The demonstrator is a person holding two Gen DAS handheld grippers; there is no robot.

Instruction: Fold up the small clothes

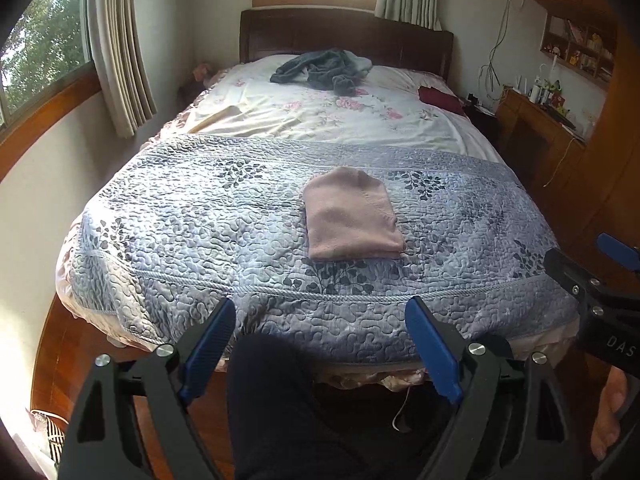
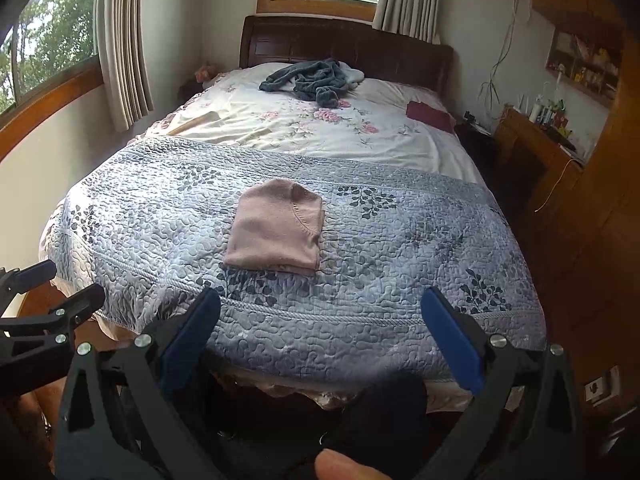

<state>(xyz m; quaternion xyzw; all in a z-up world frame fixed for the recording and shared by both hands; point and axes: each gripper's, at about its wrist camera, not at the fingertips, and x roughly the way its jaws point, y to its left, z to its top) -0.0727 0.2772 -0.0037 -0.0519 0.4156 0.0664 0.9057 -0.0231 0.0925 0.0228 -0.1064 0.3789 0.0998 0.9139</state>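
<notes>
the pink garment (image 1: 352,216) lies folded into a neat, thick rectangle on the blue quilt (image 1: 200,232) near the foot of the bed, edges aligned. the left gripper (image 1: 324,344) and the right gripper (image 2: 320,340) hang before the bed, fingers spread apart, grasping nothing.

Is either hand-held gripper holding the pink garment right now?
No, the folded pink garment lies alone on the blue quilt, with both hand-held grippers open and short of the bed.
</notes>
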